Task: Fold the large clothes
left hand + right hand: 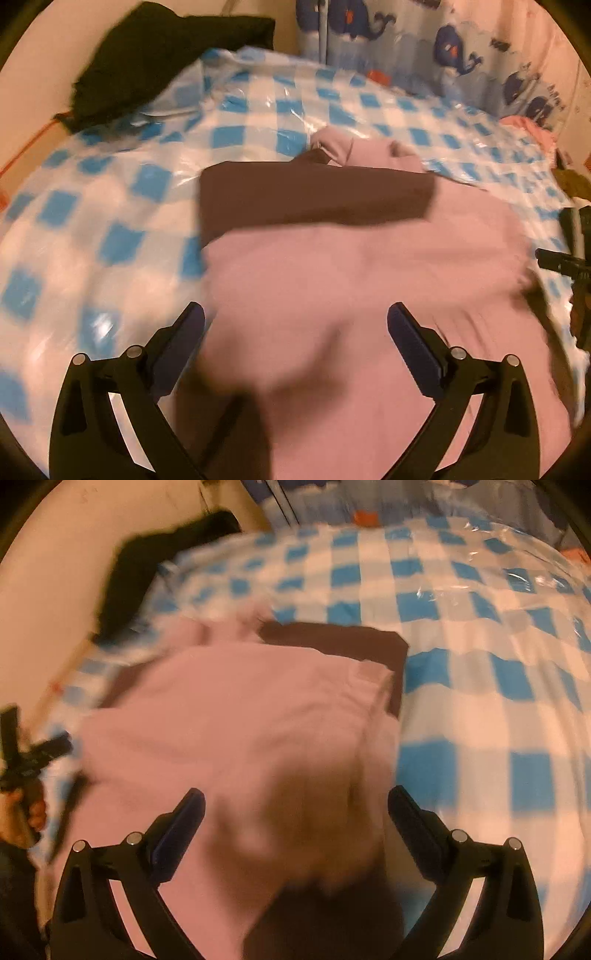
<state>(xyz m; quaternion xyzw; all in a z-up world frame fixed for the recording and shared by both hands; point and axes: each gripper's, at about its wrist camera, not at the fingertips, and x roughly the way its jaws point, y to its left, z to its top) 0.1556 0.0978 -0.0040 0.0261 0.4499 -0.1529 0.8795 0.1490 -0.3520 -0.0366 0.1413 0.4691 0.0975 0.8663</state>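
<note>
A large pink garment (369, 280) with a dark brown panel (314, 195) lies partly folded on a blue-and-white checked sheet (110, 221) under clear plastic. My left gripper (295, 317) hangs over its near part, jaws wide open, with blurred pink cloth bulging between the fingers but no pad pressing on it. In the right wrist view the same pink garment (240, 720) and brown panel (340, 638) lie ahead. My right gripper (297, 801) is open too, above a blurred fold of cloth. Each gripper shows at the other view's edge: the right gripper (565, 262) and the left gripper (33, 753).
A black garment (155, 59) lies at the sheet's far left corner by a pale wall, also seen as the black garment (147, 565). A whale-print curtain (443, 48) hangs behind. A pink cloth (532, 125) sits at the far right. A hand (22, 812) holds the left gripper.
</note>
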